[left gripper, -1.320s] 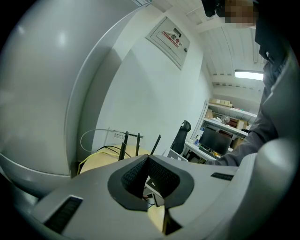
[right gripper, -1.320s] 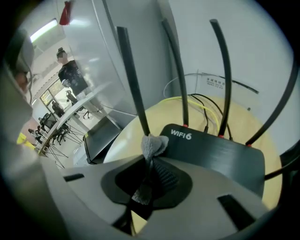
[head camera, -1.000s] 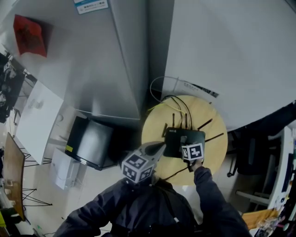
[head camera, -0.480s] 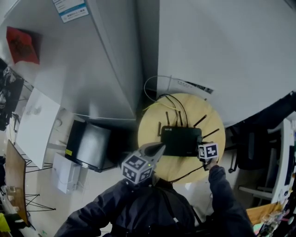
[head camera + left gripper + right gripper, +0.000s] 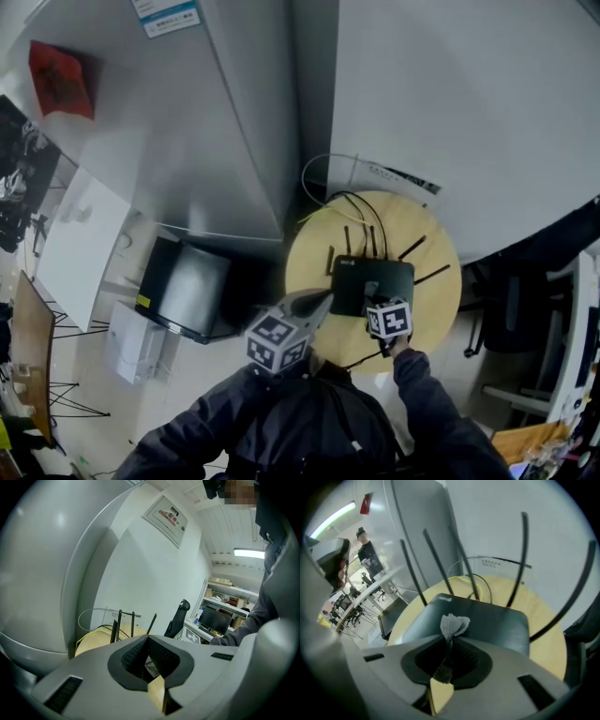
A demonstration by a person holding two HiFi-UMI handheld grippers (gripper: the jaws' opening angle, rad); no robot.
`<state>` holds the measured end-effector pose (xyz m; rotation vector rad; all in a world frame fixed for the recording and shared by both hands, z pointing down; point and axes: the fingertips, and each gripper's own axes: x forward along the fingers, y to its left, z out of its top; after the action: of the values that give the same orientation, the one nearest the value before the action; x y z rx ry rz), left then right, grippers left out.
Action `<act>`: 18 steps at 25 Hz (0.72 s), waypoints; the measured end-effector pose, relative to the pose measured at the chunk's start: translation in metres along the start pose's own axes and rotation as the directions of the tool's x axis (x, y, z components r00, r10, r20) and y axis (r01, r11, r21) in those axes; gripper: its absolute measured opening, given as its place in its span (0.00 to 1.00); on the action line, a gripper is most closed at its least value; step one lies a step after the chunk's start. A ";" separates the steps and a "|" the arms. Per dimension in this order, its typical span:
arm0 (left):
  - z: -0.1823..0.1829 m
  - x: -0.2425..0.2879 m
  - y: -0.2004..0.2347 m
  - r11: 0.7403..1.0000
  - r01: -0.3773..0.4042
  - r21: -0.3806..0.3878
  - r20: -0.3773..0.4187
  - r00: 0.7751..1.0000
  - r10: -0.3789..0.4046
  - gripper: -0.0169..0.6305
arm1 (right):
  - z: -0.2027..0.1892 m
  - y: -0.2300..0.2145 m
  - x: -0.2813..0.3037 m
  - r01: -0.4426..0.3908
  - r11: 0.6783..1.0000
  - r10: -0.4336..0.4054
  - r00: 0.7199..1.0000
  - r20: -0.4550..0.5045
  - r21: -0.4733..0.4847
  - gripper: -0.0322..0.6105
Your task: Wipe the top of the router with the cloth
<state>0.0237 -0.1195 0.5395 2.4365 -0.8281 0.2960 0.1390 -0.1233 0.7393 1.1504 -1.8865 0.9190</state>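
Wiping step: the right claw (image 5: 449, 644) is clamped on the grey cloth (image 5: 452, 624), whose tuft sticks out just ahead of its tips, over the near part of the black router (image 5: 487, 620).
Doing it well: I judge the tuft should be pressed flat on the lid and swept side to side, stopping short of the antennas (image 5: 436, 559) beyond the claw.
Left claw (image 5: 147, 641): closed on nothing, idle; the router and round counter (image 5: 98, 638) lie ahead of it, to its right.
Hard to tell: whether cloth touches lid; in the head view the marker cube (image 5: 389, 319) covers the contact.
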 end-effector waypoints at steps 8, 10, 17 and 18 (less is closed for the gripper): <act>0.000 -0.010 0.002 1.000 -0.030 -0.006 0.010 1.000 0.030 0.03 | 0.008 0.099 0.029 -0.138 0.985 0.135 0.990 -0.035 -0.102 0.16; 0.000 -0.012 0.002 0.999 -0.034 -0.006 0.010 0.999 0.034 0.03 | 0.005 0.102 0.031 -0.152 0.983 0.147 0.988 -0.046 -0.105 0.16; -0.001 -0.009 -0.003 1.000 -0.027 -0.003 0.008 1.000 0.027 0.03 | -0.001 0.078 0.018 -0.137 0.989 0.134 0.990 -0.052 -0.062 0.16; -0.001 -0.008 -0.004 1.000 -0.023 -0.001 0.007 1.000 0.023 0.03 | -0.002 0.071 0.014 -0.131 0.990 0.128 0.990 -0.049 -0.058 0.16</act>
<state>0.0201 -0.1127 0.5359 2.4300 -0.8596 0.2961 0.0695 -0.1024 0.7383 0.9720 -1.9568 0.9436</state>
